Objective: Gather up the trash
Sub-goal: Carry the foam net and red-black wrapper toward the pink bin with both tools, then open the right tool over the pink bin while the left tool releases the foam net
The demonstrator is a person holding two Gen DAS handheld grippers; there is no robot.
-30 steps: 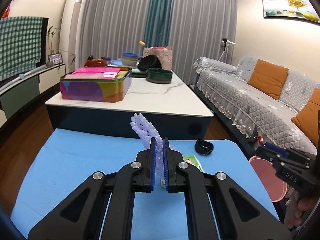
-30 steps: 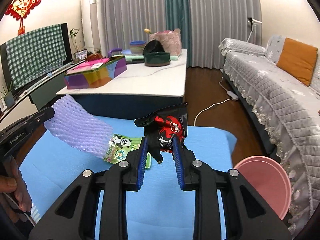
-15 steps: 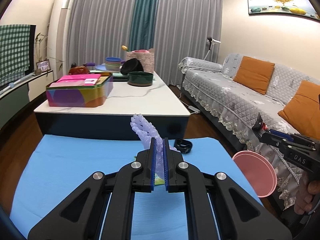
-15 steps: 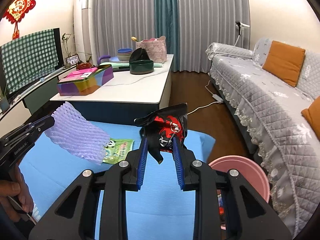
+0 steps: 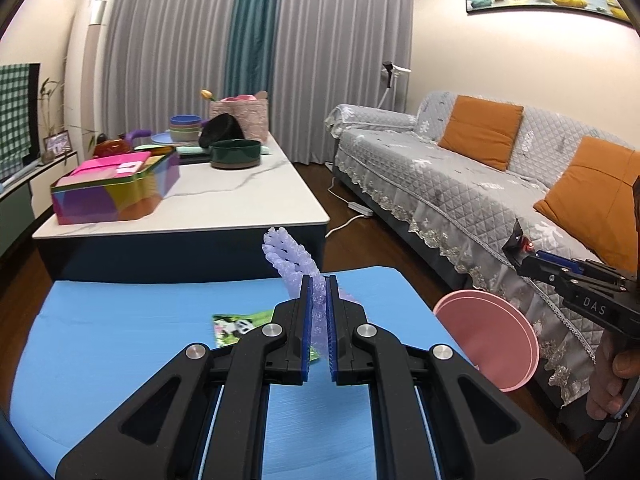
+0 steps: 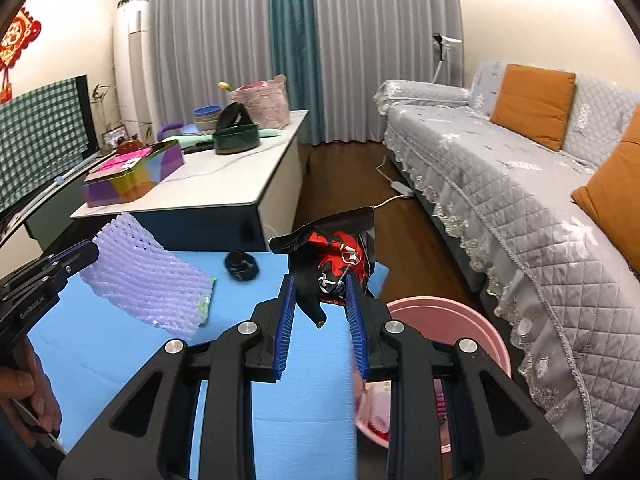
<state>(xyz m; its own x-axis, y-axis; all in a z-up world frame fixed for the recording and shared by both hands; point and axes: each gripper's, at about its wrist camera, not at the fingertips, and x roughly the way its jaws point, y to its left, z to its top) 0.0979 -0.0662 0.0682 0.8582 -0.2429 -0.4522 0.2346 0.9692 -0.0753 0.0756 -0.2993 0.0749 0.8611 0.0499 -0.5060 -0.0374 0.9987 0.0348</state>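
Gripping purple foam netting (image 5: 289, 261) (left) and crumpled wrapper (image 6: 340, 256) (right).

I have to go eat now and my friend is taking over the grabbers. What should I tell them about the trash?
Left gripper: shut on the purple foam fruit net, held above the blue mat.
Right gripper: shut on the black and red snack wrapper, near the pink bin.
The bin stands beside the mat's right edge, by the sofa; some trash is already inside.
Still on the mat: the green panda wrapper and a small black item.
Left: drop both held pieces in the bin, then collect those two.
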